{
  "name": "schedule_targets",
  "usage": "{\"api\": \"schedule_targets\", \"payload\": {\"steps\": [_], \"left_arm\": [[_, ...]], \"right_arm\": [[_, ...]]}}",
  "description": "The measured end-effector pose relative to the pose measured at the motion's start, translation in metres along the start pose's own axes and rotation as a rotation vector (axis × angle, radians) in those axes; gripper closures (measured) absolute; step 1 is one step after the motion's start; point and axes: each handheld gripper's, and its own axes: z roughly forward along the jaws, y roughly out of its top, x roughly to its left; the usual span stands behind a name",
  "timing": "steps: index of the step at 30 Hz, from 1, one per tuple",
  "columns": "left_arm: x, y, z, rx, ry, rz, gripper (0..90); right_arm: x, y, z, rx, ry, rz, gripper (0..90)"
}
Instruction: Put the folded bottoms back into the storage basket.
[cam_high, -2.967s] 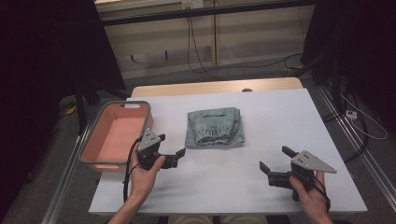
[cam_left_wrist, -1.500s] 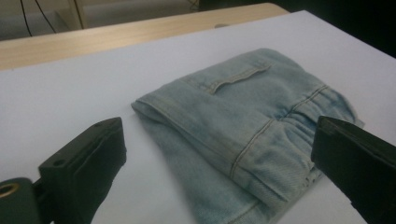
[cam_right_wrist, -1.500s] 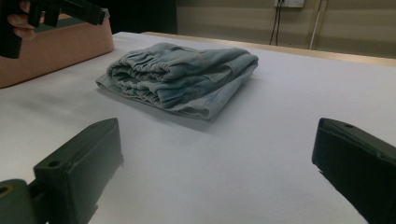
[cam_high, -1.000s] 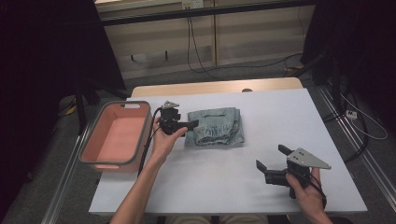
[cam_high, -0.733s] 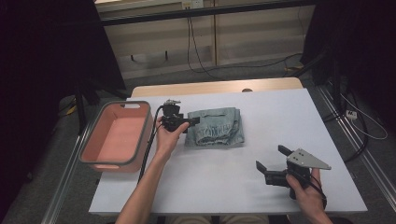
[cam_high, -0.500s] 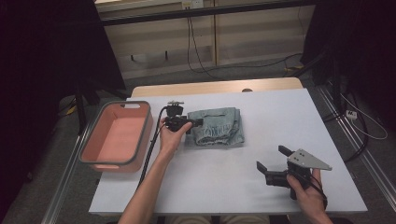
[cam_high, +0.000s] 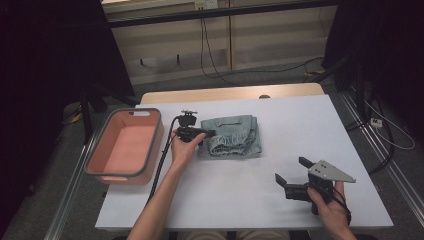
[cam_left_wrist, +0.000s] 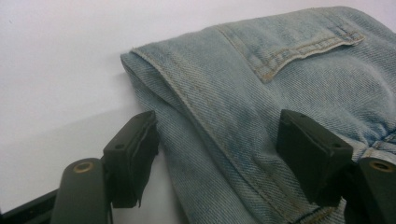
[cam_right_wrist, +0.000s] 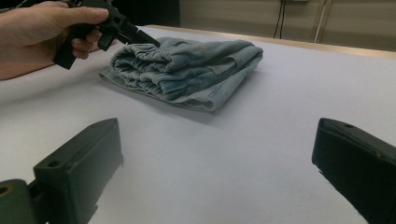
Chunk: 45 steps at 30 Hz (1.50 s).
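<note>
Faded denim jeans (cam_high: 231, 135), folded, stitched pocket

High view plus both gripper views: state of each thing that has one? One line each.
Denim garment: folded, lying flat on the table.
Pink bin: upright, nothing inside.
Left gripper: open, jaws straddling the garment's near edge, not clamped.
Right gripper: open, holding nothing, over bare table.
</note>
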Motion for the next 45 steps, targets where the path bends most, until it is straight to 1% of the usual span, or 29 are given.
{"api": "schedule_targets", "payload": {"steps": [2, 5, 6, 7, 9, 10, 14, 16, 18, 19, 20, 21, 22, 23, 24, 25, 26, 27, 28, 29, 30, 33, 36, 37, 38, 39, 42, 44, 45], "left_arm": [[0.003, -0.002, 0.002, -0.004, -0.020, -0.028, 29.5], [0.001, -0.005, 0.002, -0.024, -0.005, -0.033, 29.7], [0.000, -0.006, 0.002, -0.039, -0.003, -0.052, 29.5], [0.000, -0.007, 0.002, -0.037, 0.001, -0.052, 28.7], [0.001, -0.007, 0.003, -0.049, -0.008, -0.076, 27.3], [0.000, -0.008, 0.003, -0.055, -0.007, -0.082, 27.3], [-0.003, -0.009, 0.003, -0.056, 0.008, -0.069, 28.3], [-0.004, -0.010, 0.003, -0.058, 0.004, -0.072, 31.4], [-0.004, -0.010, 0.003, -0.055, -0.013, -0.087, 35.3], [-0.005, -0.011, 0.004, -0.056, -0.024, -0.089, 37.0], [-0.005, -0.011, 0.004, -0.056, -0.024, -0.089, 38.5], [-0.005, -0.011, 0.004, -0.049, -0.040, -0.078, 38.5], [-0.005, -0.011, 0.005, -0.049, -0.044, -0.086, 39.7], [-0.005, -0.010, 0.006, -0.038, -0.068, -0.098, 46.5], [-0.005, -0.010, 0.006, -0.038, -0.068, -0.098, 48.6], [-0.005, -0.010, 0.006, -0.038, -0.073, -0.100, 48.6], [-0.005, -0.011, 0.006, -0.037, -0.069, -0.099, 52.2], [-0.006, -0.013, 0.008, -0.040, -0.093, -0.113, 59.6], [-0.006, -0.013, 0.008, -0.040, -0.093, -0.113, 61.8], [-0.007, -0.015, 0.008, -0.053, -0.091, -0.115, 64.3], [-0.008, -0.016, 0.008, -0.066, -0.093, -0.115, 64.3], [-0.005, -0.016, 0.006, -0.068, -0.116, -0.108, 68.2], [-0.006, -0.015, 0.003, -0.080, -0.125, -0.091, 69.4], [-0.007, -0.013, 0.000, -0.085, -0.137, -0.083, 69.9], [-0.007, -0.013, 0.000, -0.085, -0.137, -0.083, 70.0], [-0.007, -0.012, -0.003, -0.092, -0.146, -0.079, 70.0], [-0.010, -0.010, -0.011, -0.131, -0.178, -0.079, 70.4], [-0.014, -0.009, -0.016, -0.144, -0.186, -0.070, 70.7], [-0.017, -0.008, -0.021, -0.155, -0.191, -0.051, 71.1]], "right_arm": [[0.000, 0.000, 0.000, 0.001, 0.000, -0.003, 1.9], [0.001, 0.000, 0.000, 0.007, 0.007, -0.006, 1.9], [0.002, -0.001, 0.001, 0.012, 0.008, -0.007, 2.0], [0.002, -0.001, 0.001, 0.014, 0.011, -0.009, 2.0], [0.002, -0.001, 0.002, 0.016, 0.011, -0.012, 2.0], [0.002, -0.001, 0.002, 0.016, 0.010, -0.011, 2.0], [0.001, -0.001, 0.003, 0.016, 0.006, -0.009, 2.0], [0.001, -0.001, 0.002, 0.015, 0.004, -0.007, 2.0], [0.000, -0.001, 0.002, 0.015, 0.004, -0.011, 2.0], [0.000, -0.001, 0.001, 0.014, 0.003, -0.009, 2.0], [0.000, -0.001, 0.001, 0.014, 0.003, -0.009, 2.0], [0.000, -0.001, 0.001, 0.013, 0.003, -0.009, 2.0], [0.000, 0.000, 0.001, 0.014, 0.003, -0.006, 2.0], [0.000, 0.000, 0.002, 0.013, 0.002, -0.004, 2.0], [0.000, 0.000, 0.002, 0.013, 0.002, -0.004, 2.0], [0.000, 0.000, 0.002, 0.012, 0.002, -0.005, 2.0], [0.000, 0.000, 0.002, 0.012, 0.003, -0.005, 2.0], [0.000, 0.000, 0.002, 0.011, 0.005, -0.007, 2.0], [0.000, 0.000, 0.002, 0.011, 0.005, -0.007, 2.0], [0.000, 0.000, 0.002, 0.011, 0.005, -0.008, 2.0], [0.000, 0.000, 0.002, 0.011, 0.005, -0.008, 2.0], [0.000, 0.000, 0.003, 0.012, 0.006, -0.007, 2.0], [-0.001, 0.000, 0.002, 0.008, 0.005, -0.003, 2.0], [-0.001, 0.000, 0.001, 0.007, 0.005, -0.001, 2.0], [-0.001, 0.000, 0.001, 0.007, 0.005, -0.001, 2.0], [-0.002, 0.000, 0.001, 0.008, 0.002, -0.003, 2.0], [-0.002, 0.000, 0.000, 0.005, -0.001, 0.002, 1.8], [-0.002, 0.000, -0.001, 0.003, -0.001, -0.002, 1.8], [-0.002, 0.000, -0.001, 0.002, -0.003, 0.002, 1.8]]}}
